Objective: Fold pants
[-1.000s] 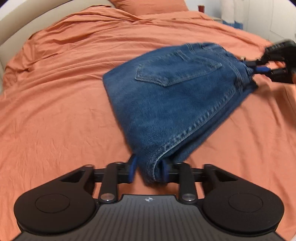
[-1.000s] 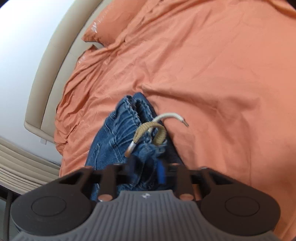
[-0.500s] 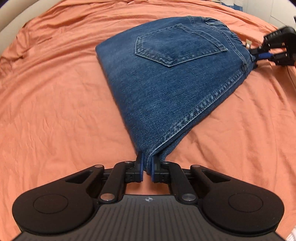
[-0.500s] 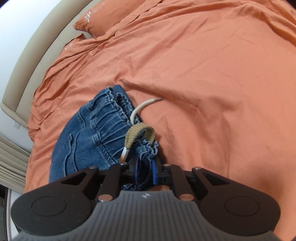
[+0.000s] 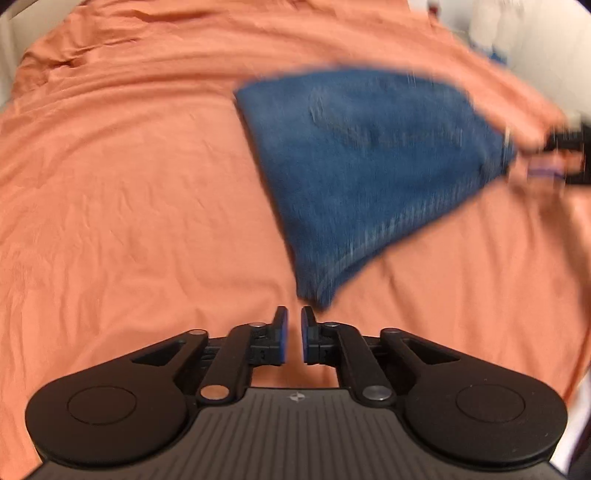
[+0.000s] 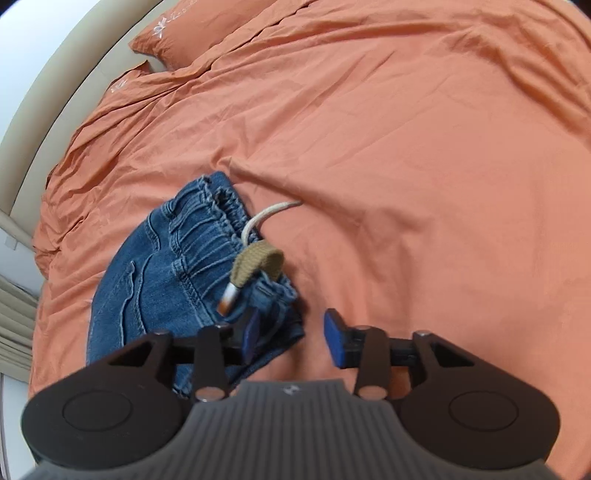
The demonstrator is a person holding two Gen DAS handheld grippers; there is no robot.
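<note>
The folded blue jeans (image 5: 369, 166) lie flat on the orange bed sheet (image 5: 129, 203), blurred in the left wrist view. My left gripper (image 5: 291, 334) is nearly shut and empty, just short of the jeans' near corner. In the right wrist view the jeans' elastic waistband (image 6: 199, 251) shows with a tan drawstring (image 6: 258, 258) and a white cord end. My right gripper (image 6: 291, 336) is open at the waistband corner, its left pad (image 6: 251, 332) over the denim and its right pad (image 6: 334, 341) over the sheet. The right gripper also shows in the left wrist view (image 5: 554, 158), blurred.
An orange pillow (image 6: 207, 33) lies at the head of the bed by a beige headboard (image 6: 48, 85). A curtain (image 6: 14, 317) hangs at the left. The wrinkled sheet spreads wide around the jeans.
Both grippers have let go of the jeans. The left gripper has drawn back from the near corner. The right gripper has opened at the waistband.
</note>
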